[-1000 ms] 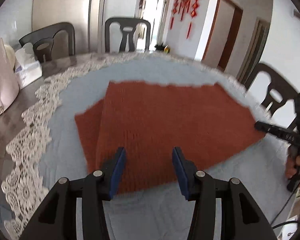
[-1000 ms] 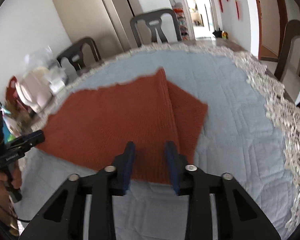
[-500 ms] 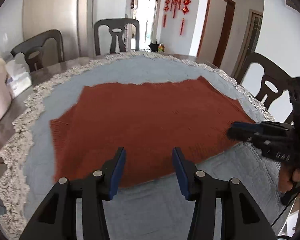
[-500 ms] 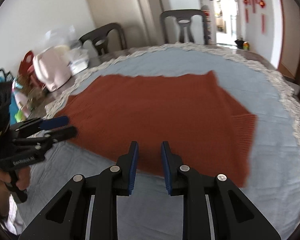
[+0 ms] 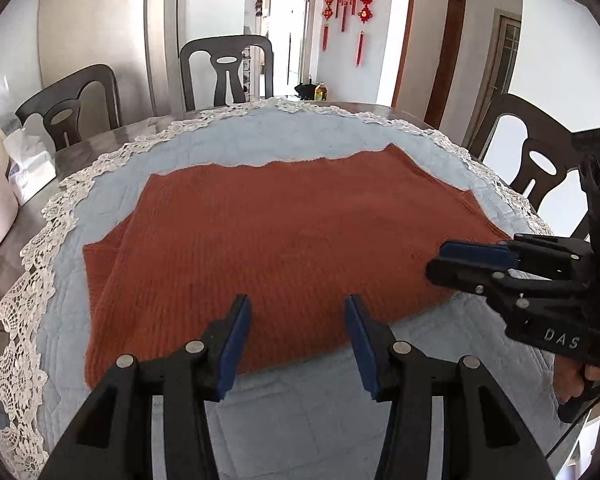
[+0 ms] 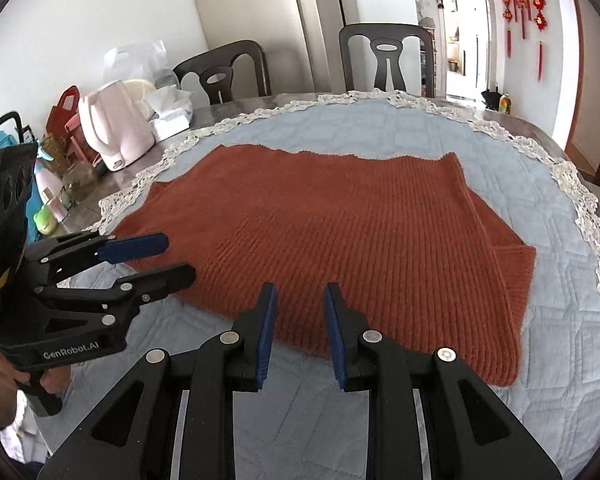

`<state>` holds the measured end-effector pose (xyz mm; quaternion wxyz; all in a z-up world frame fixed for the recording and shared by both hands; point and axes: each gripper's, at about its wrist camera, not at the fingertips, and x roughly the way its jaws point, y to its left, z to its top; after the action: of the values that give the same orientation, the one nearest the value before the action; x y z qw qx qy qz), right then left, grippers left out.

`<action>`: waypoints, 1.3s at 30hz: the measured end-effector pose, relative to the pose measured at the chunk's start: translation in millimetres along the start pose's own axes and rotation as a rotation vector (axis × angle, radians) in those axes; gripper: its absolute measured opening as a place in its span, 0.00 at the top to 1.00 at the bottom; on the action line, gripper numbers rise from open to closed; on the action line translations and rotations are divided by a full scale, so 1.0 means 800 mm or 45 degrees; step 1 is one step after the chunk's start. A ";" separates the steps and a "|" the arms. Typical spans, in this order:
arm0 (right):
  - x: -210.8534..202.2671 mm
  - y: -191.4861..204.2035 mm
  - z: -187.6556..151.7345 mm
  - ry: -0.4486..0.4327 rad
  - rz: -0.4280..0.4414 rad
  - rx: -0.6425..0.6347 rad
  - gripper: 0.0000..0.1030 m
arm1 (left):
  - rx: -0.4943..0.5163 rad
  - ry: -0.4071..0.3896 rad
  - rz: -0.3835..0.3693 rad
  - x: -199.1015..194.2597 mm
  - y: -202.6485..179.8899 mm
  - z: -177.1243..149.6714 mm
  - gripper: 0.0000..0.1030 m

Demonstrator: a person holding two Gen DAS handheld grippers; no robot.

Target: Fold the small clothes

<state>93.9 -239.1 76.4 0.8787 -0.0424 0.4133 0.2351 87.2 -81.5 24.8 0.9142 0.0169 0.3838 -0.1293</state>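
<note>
A rust-red knitted garment [image 5: 284,236] lies flat on the pale blue quilted cloth, with its sleeves folded in at both sides; it also shows in the right wrist view [image 6: 364,240]. My left gripper [image 5: 296,316] is open and empty above the garment's near edge; it appears at the left of the right wrist view [image 6: 172,256]. My right gripper [image 6: 300,308] is open and empty above the near edge; it appears at the right of the left wrist view [image 5: 436,258].
The blue cloth [image 5: 300,408] has a white lace border [image 5: 28,280] over a dark table. A pink kettle [image 6: 116,128], tissue pack [image 6: 168,116] and small bottles stand at the table's left. Dark chairs [image 5: 228,72] ring the table.
Both grippers have pulled back and turned toward the garment's middle. The right gripper's jaws have opened a little wider. The garment lies still.
</note>
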 end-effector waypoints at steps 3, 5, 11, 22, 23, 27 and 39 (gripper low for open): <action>0.009 -0.001 -0.003 0.026 -0.001 0.011 0.76 | 0.007 0.024 -0.008 0.012 -0.005 -0.002 0.50; 0.013 -0.004 -0.007 0.042 -0.002 0.013 0.76 | 0.017 0.025 0.003 0.015 -0.008 -0.004 0.50; 0.002 -0.005 -0.007 0.029 0.000 0.015 0.76 | 0.011 0.025 0.000 0.007 -0.006 -0.003 0.50; -0.018 -0.070 -0.019 0.000 -0.107 0.197 0.76 | -0.100 0.018 0.101 -0.001 0.044 -0.016 0.50; -0.019 -0.070 -0.018 0.000 -0.101 0.203 0.76 | -0.099 0.014 0.091 -0.004 0.044 -0.015 0.50; -0.029 -0.068 -0.020 0.000 -0.087 0.208 0.72 | -0.127 0.004 0.064 -0.017 0.052 -0.022 0.50; -0.058 -0.117 -0.072 -0.005 0.095 0.562 0.57 | -0.541 0.019 -0.079 -0.051 0.138 -0.076 0.49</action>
<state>70.0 -354.8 62.0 0.8581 0.1669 0.4544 0.1714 44.7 42.0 3.3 0.8899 -0.1870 0.4094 -0.0735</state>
